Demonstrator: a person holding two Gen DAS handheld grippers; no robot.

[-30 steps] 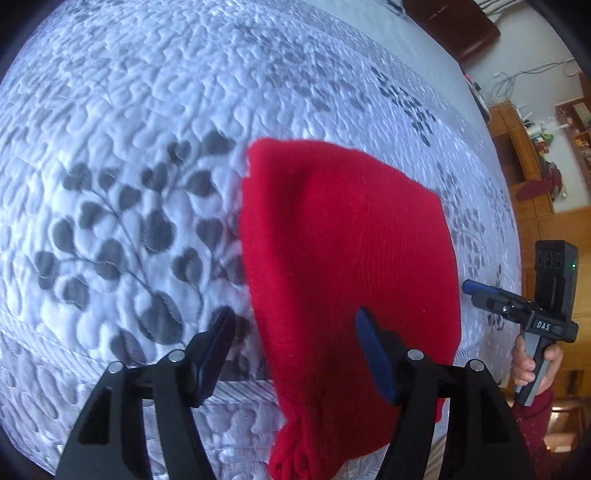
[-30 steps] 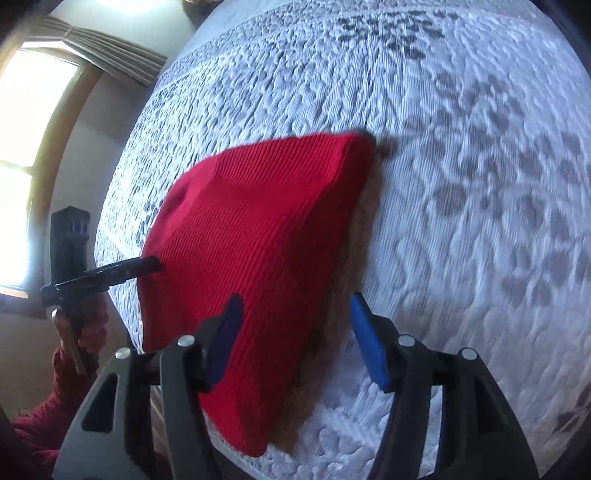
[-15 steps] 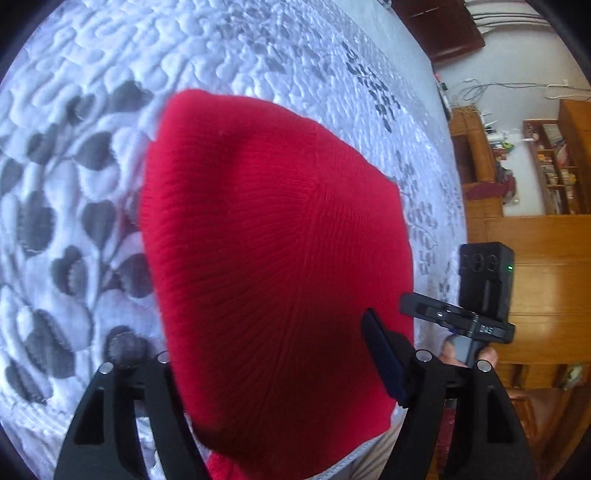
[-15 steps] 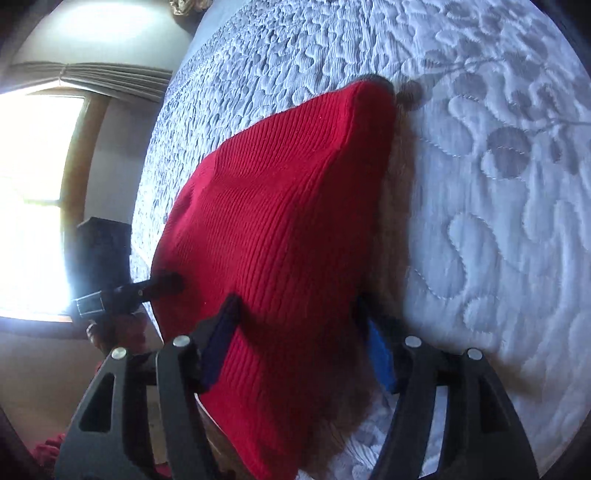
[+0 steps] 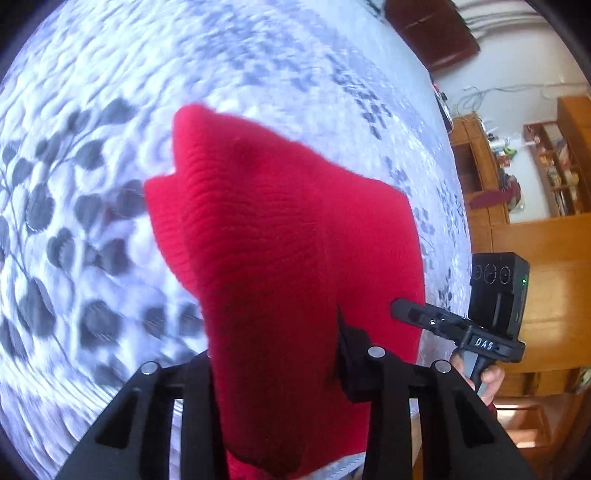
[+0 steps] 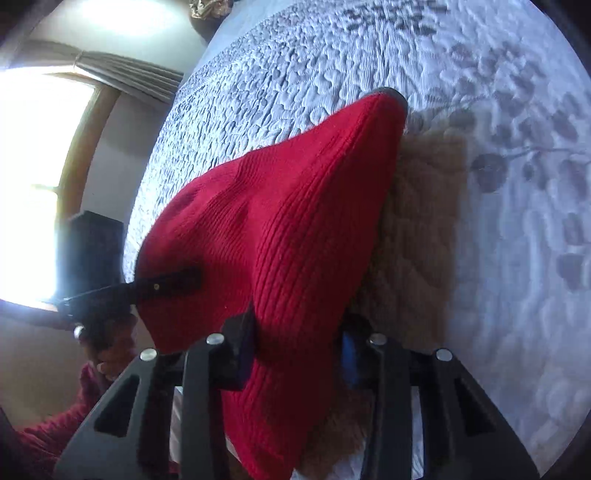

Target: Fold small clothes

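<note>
A red knit garment (image 5: 277, 221) lies on the quilted white and grey bedspread (image 5: 92, 184), its near edge lifted into a ridge. My left gripper (image 5: 273, 343) is closing, and its pads pinch the near left part of the red cloth. In the right wrist view the same garment (image 6: 288, 221) bunches between the closing jaws of my right gripper (image 6: 297, 328), which grip its near right part. Each gripper shows in the other's view: the right gripper (image 5: 406, 314) at the cloth's right edge, the left gripper (image 6: 177, 282) at its left edge. Tan fleecy cloth (image 6: 417, 221) lies under the red.
The bedspread (image 6: 498, 258) stretches far beyond the garment. Wooden shelves and cabinets (image 5: 546, 166) stand to the right of the bed, with a dark headboard (image 5: 432, 33) at the far end. A bright window (image 6: 29, 166) with a curtain is on the left. A hand (image 5: 487, 376) holds the right gripper's handle.
Both grippers stood open around the garment's near edge; now both have closed on it. The red cloth has bunched and risen into a ridge between them.
</note>
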